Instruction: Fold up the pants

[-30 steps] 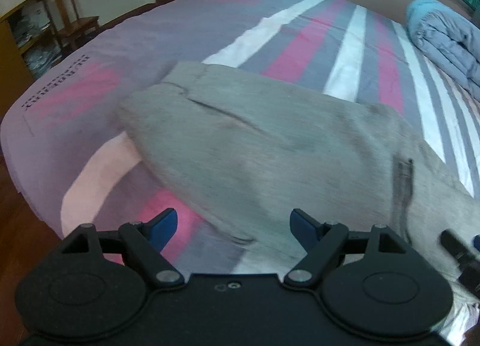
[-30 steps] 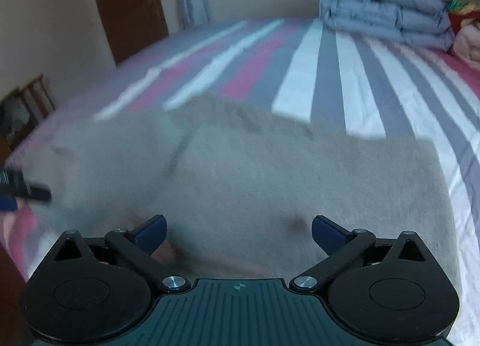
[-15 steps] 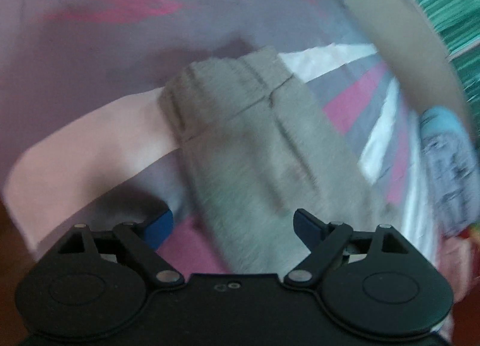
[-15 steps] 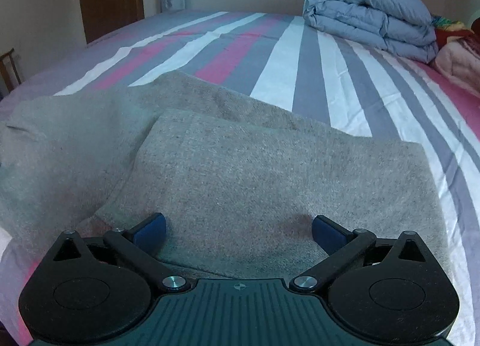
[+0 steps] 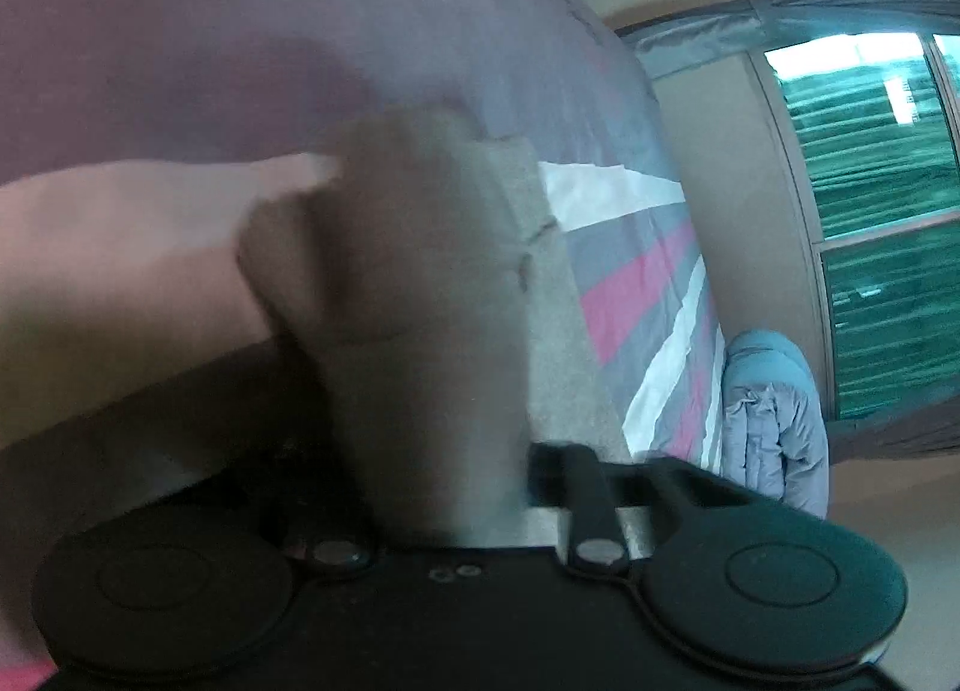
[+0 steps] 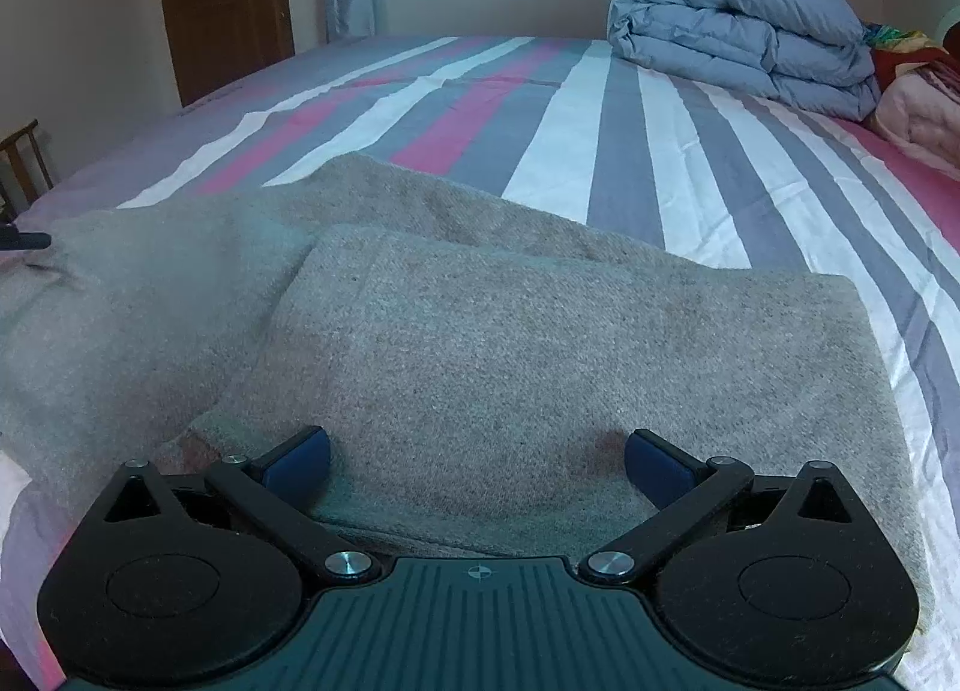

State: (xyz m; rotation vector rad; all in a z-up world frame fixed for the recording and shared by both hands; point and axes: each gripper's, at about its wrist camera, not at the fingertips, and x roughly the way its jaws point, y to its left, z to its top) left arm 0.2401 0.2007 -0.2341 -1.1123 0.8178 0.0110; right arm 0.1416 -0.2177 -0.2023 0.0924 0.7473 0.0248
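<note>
Though blurred — left claw clamped on grey pants.

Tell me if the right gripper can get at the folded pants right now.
Probably yes. The right gripper is open, its fingers straddling the near edge of the folded pants, with nothing lying between them and the cloth. The left gripper is shut on the far end, well clear of it.

left tongs now clamped on pants
</note>
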